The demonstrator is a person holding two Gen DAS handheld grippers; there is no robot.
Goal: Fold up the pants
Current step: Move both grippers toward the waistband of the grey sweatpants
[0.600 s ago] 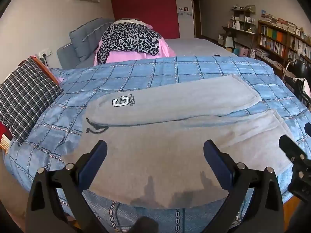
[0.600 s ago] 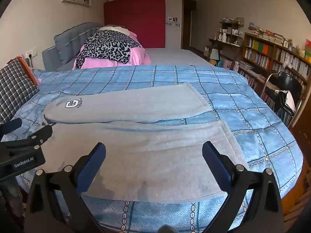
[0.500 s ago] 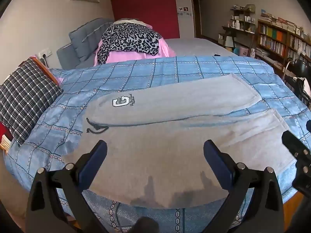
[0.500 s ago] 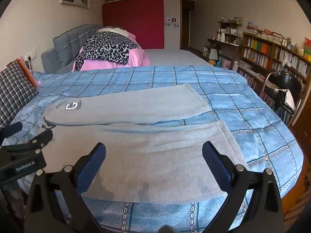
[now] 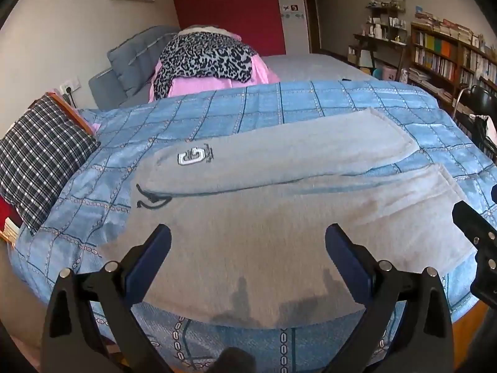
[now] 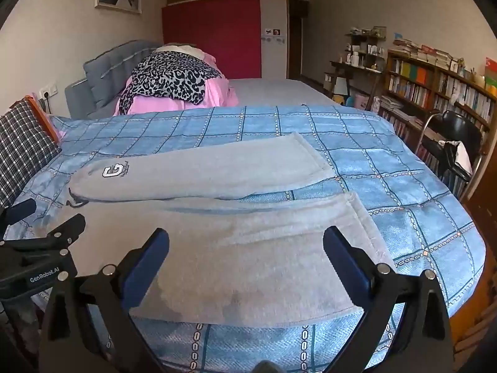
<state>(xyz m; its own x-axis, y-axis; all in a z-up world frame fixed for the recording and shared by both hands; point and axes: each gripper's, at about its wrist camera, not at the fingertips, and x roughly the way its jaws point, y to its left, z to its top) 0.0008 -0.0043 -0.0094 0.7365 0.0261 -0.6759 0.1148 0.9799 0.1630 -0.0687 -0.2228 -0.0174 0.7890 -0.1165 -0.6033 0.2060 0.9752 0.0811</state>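
Note:
Grey sweatpants [image 5: 248, 205] lie flat across the blue checked bedspread [image 5: 279, 105], waist to the left with a dark drawstring [image 5: 149, 200] and a white logo [image 5: 194, 157], both legs running right. They also show in the right wrist view [image 6: 236, 217]. My left gripper [image 5: 248, 245] is open and empty, hovering over the near leg close to the bed's front edge. My right gripper [image 6: 246, 248] is open and empty over the near leg's right half. The right gripper's body [image 5: 476, 236] shows at the left view's right edge.
A plaid pillow [image 5: 40, 155] lies at the bed's left. A pink and leopard-print pile [image 5: 205, 62] sits at the back against a grey headboard [image 5: 133, 52]. Bookshelves [image 6: 435, 93] and a black chair [image 6: 456, 143] stand to the right of the bed.
Both grippers have drifted slightly; the right gripper moved a little right and back in the left wrist view. The pants have not moved.

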